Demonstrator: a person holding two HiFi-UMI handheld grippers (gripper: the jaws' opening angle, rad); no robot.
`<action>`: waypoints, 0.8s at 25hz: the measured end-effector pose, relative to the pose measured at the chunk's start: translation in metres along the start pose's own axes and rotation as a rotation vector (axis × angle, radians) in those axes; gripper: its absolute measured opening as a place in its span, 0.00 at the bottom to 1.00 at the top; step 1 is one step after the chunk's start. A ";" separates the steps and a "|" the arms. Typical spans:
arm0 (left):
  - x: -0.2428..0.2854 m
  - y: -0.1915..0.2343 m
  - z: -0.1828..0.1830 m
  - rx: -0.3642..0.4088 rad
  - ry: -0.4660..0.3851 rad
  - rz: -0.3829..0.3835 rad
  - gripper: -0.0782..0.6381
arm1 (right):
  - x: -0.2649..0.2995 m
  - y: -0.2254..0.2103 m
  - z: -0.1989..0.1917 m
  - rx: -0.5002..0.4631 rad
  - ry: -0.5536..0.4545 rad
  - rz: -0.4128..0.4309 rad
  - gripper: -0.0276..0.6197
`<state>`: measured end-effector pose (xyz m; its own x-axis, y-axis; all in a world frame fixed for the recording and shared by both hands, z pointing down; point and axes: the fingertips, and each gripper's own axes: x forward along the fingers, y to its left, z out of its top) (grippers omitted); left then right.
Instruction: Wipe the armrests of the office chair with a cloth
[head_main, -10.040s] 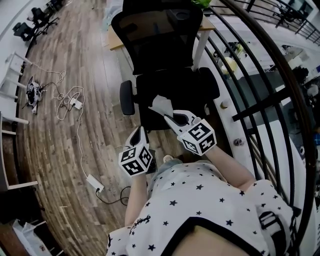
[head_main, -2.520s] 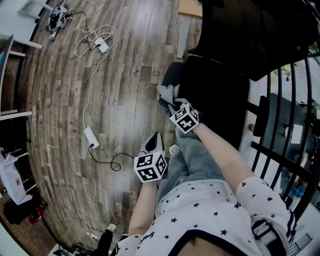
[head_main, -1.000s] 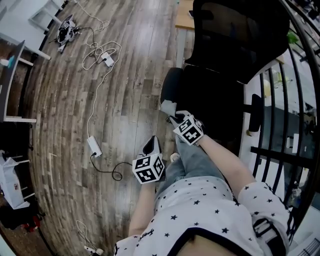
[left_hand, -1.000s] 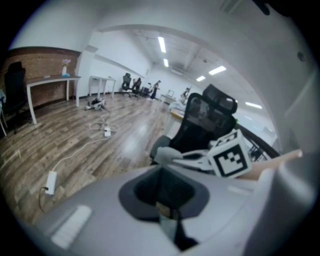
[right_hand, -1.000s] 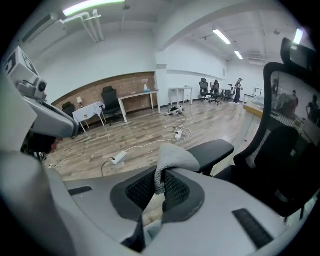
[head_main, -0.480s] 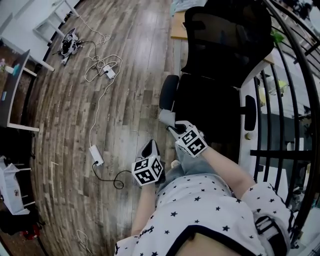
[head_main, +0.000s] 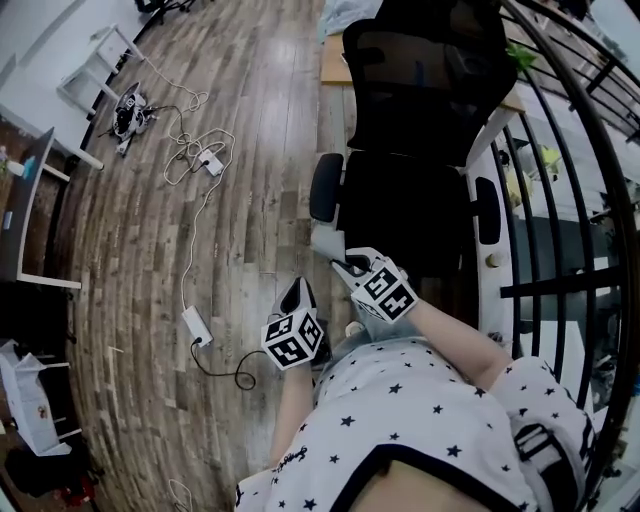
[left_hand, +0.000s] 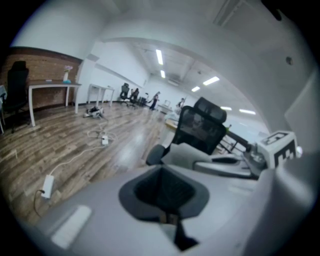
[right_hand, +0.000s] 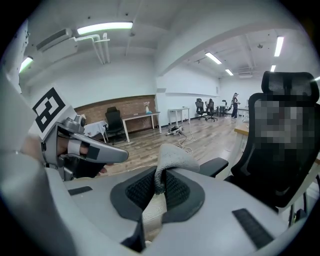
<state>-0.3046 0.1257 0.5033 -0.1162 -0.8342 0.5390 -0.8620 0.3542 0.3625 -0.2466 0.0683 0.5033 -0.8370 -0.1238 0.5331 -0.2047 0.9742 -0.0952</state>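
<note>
The person stands facing the front of the black office chair (head_main: 410, 200), a gripper in each hand. The right gripper (head_main: 343, 265) has its jaws pinching a pale grey cloth (head_main: 326, 241). From above, the cloth hangs just off the seat's front corner, near the armrest (head_main: 326, 187) on the open-floor side; I can't quite tell whether it brushes the seat edge. The right gripper view shows what the head view doesn't: the cloth (right_hand: 174, 159) bunched up between the ribbed pads, with the armrest (right_hand: 220, 165) behind it and apart from it. The left gripper (head_main: 297, 291) hangs lower, over the wooden floor (head_main: 230, 240). Its own view shows its jaws pressed together on nothing.
</note>
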 end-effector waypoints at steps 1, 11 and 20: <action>-0.001 -0.002 -0.001 0.004 0.001 -0.007 0.12 | -0.003 0.001 0.001 0.001 -0.004 -0.004 0.09; 0.009 -0.031 0.002 0.063 0.029 -0.100 0.12 | -0.039 -0.011 0.005 0.060 -0.041 -0.090 0.09; 0.028 -0.067 -0.004 0.126 0.074 -0.200 0.12 | -0.072 -0.029 -0.012 0.128 -0.051 -0.189 0.09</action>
<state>-0.2484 0.0806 0.4975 0.0956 -0.8474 0.5223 -0.9194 0.1260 0.3726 -0.1740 0.0511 0.4780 -0.8015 -0.3147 0.5085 -0.4204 0.9012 -0.1050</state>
